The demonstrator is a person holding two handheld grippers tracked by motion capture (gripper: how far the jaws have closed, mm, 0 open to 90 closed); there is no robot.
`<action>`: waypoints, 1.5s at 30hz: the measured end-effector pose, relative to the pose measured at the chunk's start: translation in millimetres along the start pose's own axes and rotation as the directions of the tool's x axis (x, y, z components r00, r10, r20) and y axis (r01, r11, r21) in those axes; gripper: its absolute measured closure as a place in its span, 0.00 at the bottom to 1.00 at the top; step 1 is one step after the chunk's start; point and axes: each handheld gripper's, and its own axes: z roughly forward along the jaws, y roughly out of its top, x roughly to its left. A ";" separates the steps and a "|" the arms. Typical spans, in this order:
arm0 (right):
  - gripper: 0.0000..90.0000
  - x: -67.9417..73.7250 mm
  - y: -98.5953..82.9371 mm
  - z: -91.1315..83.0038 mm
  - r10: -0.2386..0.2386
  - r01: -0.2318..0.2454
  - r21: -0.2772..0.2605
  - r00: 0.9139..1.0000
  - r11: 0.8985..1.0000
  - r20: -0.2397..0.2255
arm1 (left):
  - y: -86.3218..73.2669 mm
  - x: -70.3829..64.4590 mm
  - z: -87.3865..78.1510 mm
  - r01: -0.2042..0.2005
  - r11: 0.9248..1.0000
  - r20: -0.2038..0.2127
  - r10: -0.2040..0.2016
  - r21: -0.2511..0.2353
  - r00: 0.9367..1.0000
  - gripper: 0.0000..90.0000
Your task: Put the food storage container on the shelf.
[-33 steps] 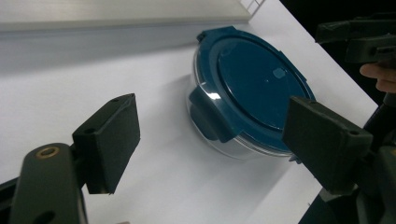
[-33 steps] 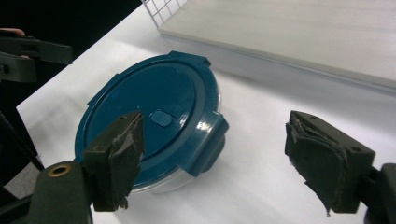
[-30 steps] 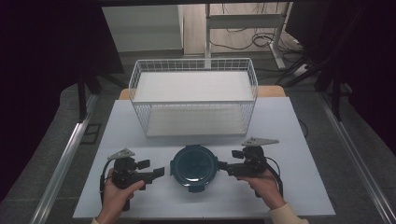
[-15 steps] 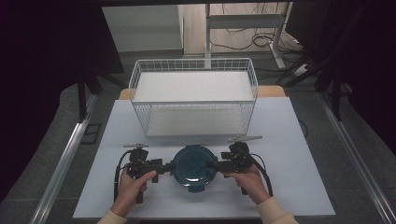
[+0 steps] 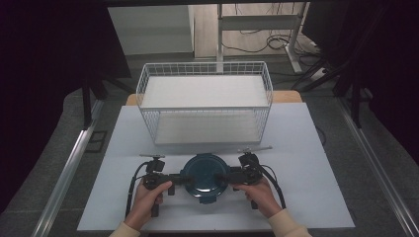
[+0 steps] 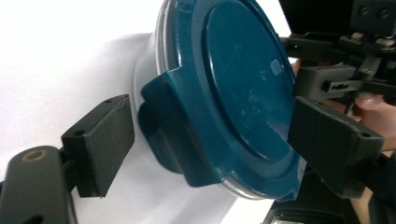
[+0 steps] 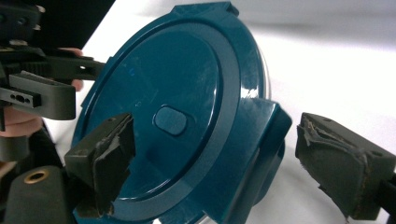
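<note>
Both grippers have been brought inward against the lid [image 5: 203,176] since the earlier frame. In the high view, the lid is seen on the table [image 5: 306,148], before the basket [image 5: 205,106]. Left gripper [image 6: 212,147]: jaws spread, straddling a latch. Right gripper [image 7: 212,158]: likewise spread about the opposite latch.

I hold my left black two-jaw gripper [image 5: 184,179] low near the front table edge, pointing right, its jaws parted wide in the left gripper view. My left hand [image 5: 148,195] wraps its handle. My right black two-jaw gripper [image 5: 223,177] points left toward it, jaws likewise spread apart, my right hand [image 5: 257,190] gripping from behind. Both forearms angle inward.
</note>
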 end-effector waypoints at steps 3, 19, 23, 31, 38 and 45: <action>0.14 -1.7 -1.3 1.2 0.039 -0.039 0.002 0.999 0.999 -0.020 | -1.1 1.7 3.5 0.006 1.000 0.001 -0.006 0.014 1.000 0.18; 0.34 -11.7 -7.0 -0.2 0.225 -0.225 0.014 0.968 0.974 -0.106 | -4.9 3.5 2.8 0.092 0.996 0.027 -0.092 -0.005 0.995 0.37; 0.38 -10.1 -11.3 -6.0 0.240 -0.243 -0.009 0.964 0.970 -0.115 | -6.8 -2.8 0.4 0.060 0.998 0.014 -0.060 -0.015 0.998 0.39; 0.44 -8.1 -18.8 -14.4 0.239 -0.248 -0.054 0.962 0.967 -0.134 | -10.6 -11.3 -4.1 0.025 0.999 -0.008 -0.025 -0.036 1.000 0.41; 0.45 -3.8 -19.7 -14.3 0.206 -0.218 -0.069 0.968 0.974 -0.144 | -11.3 -15.6 -11.2 -0.015 0.998 -0.031 0.013 -0.065 0.999 0.44; 0.45 4.6 -14.4 -21.7 0.119 -0.135 -0.112 0.983 0.984 -0.143 | -11.0 -26.9 -19.3 -0.075 0.992 -0.042 0.071 -0.100 0.997 0.44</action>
